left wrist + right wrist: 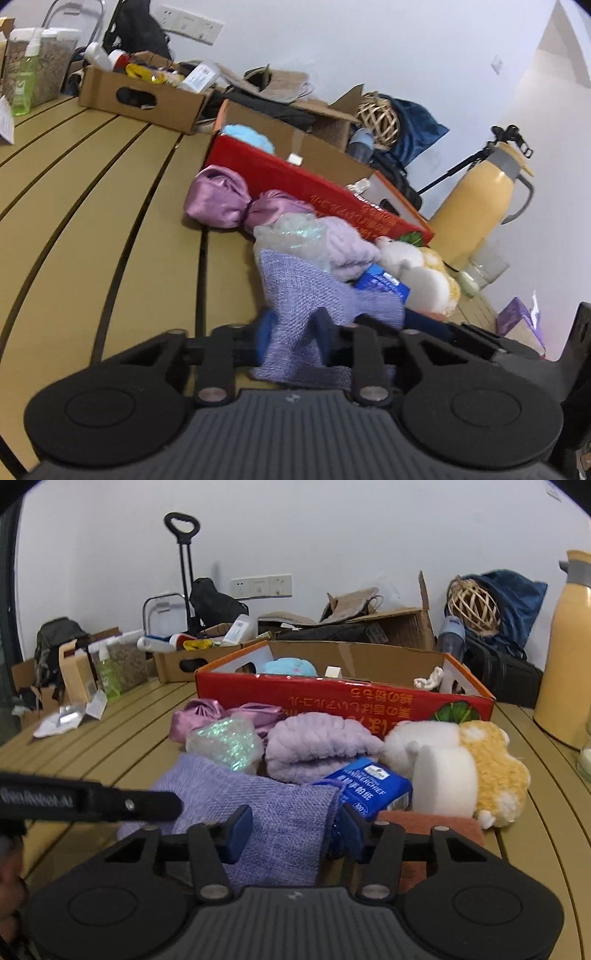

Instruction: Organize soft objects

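A lilac woven cloth (pixel 306 302) (pixel 266 808) lies at the front of a pile of soft things on the slatted table. My left gripper (pixel 293 332) is shut on the cloth, which bunches between its blue pads. My right gripper (pixel 295 827) is open, its jaws on either side of the cloth's near edge. Behind lie a pink satin bundle (pixel 221 199) (pixel 207 716), a clear iridescent bag (pixel 225 746), a fluffy lilac roll (pixel 317 746), a blue tissue pack (pixel 373 786), a white sponge (pixel 443 782) and a white-and-yellow plush (pixel 495 764). A red cardboard box (pixel 343 701) (pixel 295 177) stands behind the pile.
A brown box of bottles (pixel 140 96) stands at the back left. A yellow thermos (pixel 480 206) (pixel 565 657) and a glass jar (pixel 480 269) are on the right. A rust-coloured pad (pixel 432 827) lies by the right gripper. The left gripper's arm (pixel 88 801) crosses the right wrist view.
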A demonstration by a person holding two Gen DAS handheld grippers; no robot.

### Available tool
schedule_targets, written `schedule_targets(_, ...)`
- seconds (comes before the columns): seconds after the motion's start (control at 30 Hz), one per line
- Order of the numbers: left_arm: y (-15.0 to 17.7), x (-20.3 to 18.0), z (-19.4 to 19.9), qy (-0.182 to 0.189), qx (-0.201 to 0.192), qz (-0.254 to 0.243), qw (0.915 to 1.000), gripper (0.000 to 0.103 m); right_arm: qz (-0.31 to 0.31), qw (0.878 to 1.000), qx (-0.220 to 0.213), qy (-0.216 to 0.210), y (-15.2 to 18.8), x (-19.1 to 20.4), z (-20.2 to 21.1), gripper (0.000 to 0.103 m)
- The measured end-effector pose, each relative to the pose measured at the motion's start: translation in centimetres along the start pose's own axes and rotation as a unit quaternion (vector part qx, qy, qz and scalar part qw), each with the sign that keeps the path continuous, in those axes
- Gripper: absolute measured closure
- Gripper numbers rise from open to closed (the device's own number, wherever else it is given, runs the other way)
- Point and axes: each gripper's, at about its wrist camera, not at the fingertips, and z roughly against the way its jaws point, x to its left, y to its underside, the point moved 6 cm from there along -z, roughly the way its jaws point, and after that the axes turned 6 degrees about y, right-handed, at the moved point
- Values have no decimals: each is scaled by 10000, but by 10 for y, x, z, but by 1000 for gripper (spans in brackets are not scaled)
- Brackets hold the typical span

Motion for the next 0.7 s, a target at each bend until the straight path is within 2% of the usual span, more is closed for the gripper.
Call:
schedule_targets(0.07, 1, -4, 1, 35, 13, -76, 10000, 88, 220, 9995, -70, 194, 3, 7, 1, 65)
schedule_targets(0.13, 4, -8, 4, 23, -7, -202, 9998, 89, 372, 9990, -94, 250, 5, 14, 3, 76)
schedule_targets(0.17, 5, -9, 6, -22, -4, -241, 9997, 89, 370, 9990, -95, 211, 7, 15, 5, 78)
schedule_targets(0.2, 7, -10, 8, -74, -6, -230, 9997, 89, 351, 9992, -97, 174, 9, 15, 6, 85)
schedule_targets(0.23, 9, -10, 10, -119, -7, -205, 9997, 89, 330, 9993, -86, 166, 9, 15, 8, 100)
schedule_targets(0.37, 23, -18, 31, -166, -29, -100, 9998, 91, 176, 9996, -197, 27, 6, 12, 31, 100)
schedule_targets(0.57, 25, -50, 86, -208, -437, -305, 9984, 92, 112, 9985, -453, -269, 5, 17, 87, 101)
schedule_targets(0.7, 22, -77, 116, -82, -715, -505, 9961, 92, 41, 9967, -750, -310, -2, 16, 128, 101)
